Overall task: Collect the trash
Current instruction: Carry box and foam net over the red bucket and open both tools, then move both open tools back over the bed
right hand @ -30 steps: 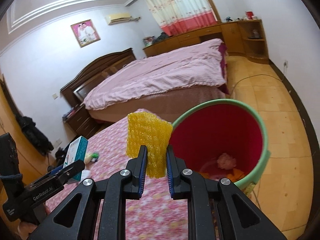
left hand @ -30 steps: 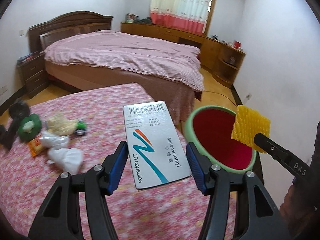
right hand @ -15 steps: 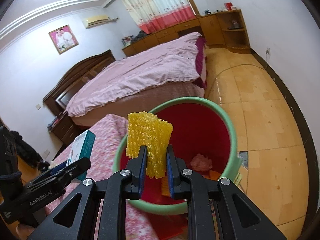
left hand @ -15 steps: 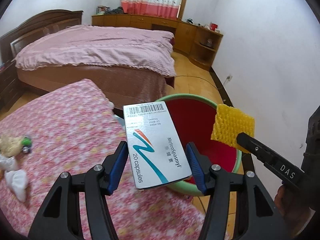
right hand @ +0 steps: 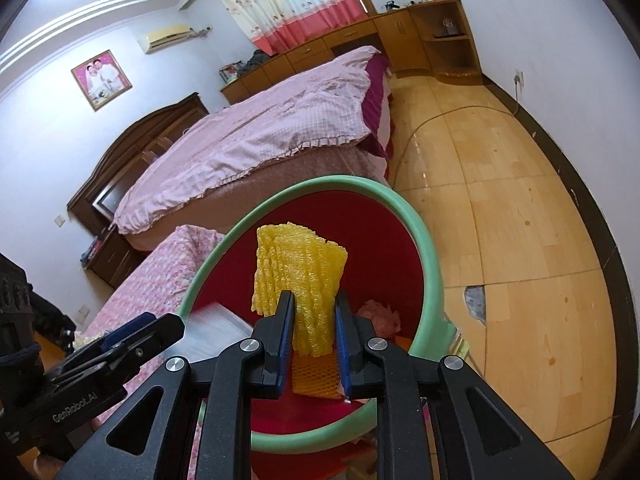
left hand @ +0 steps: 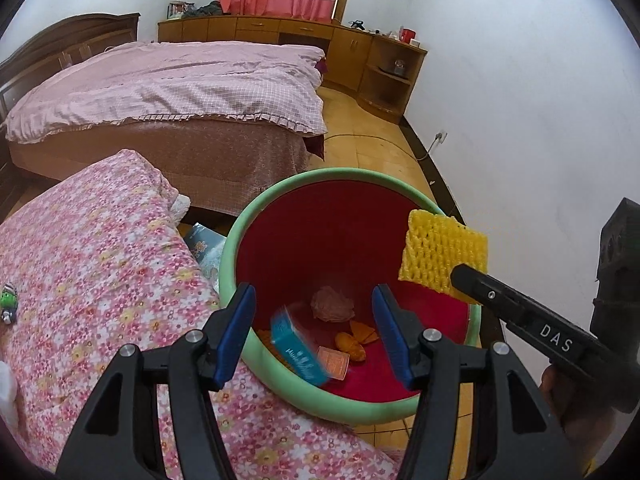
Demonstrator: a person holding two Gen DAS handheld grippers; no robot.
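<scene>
Landmark: a round bin [left hand: 232, 248] with a pale green rim and deep red inside stands on the floor, right against the edge of a bed covered in pink floral cloth [left hand: 100, 264].

Left gripper [left hand: 314, 332]: its blue-padded jaws stand apart with nothing between them, poised above the near rim of the bin and angled down into it.

Medicine box [left hand: 298, 352]: a teal and white carton, blurred with motion, is inside the bin below the left gripper's jaws – touching neither pad. In the right wrist view it shows as a pale smear [right hand: 216, 330] at the bin's left inner wall.

Right gripper [right hand: 314, 338]: its jaws are clamped on a piece of yellow foam netting [right hand: 298, 280], which stands upright from the pads. The gripper is over the bin's mouth, so the netting hangs above the red interior – not yet inside.

Yellow netting, left wrist view: the piece [left hand: 442, 262] appears at the bin's right rim, held at the tip of the right gripper's black finger.

Bin contents: a crumpled pink tissue [left hand: 332, 304], orange peel pieces [left hand: 352, 346] and a small orange packet [left hand: 333, 362] lie on the bottom.

Beyond the bin: a larger bed with a pink checked quilt [left hand: 180, 84], and wooden cabinets along the far wall.
</scene>
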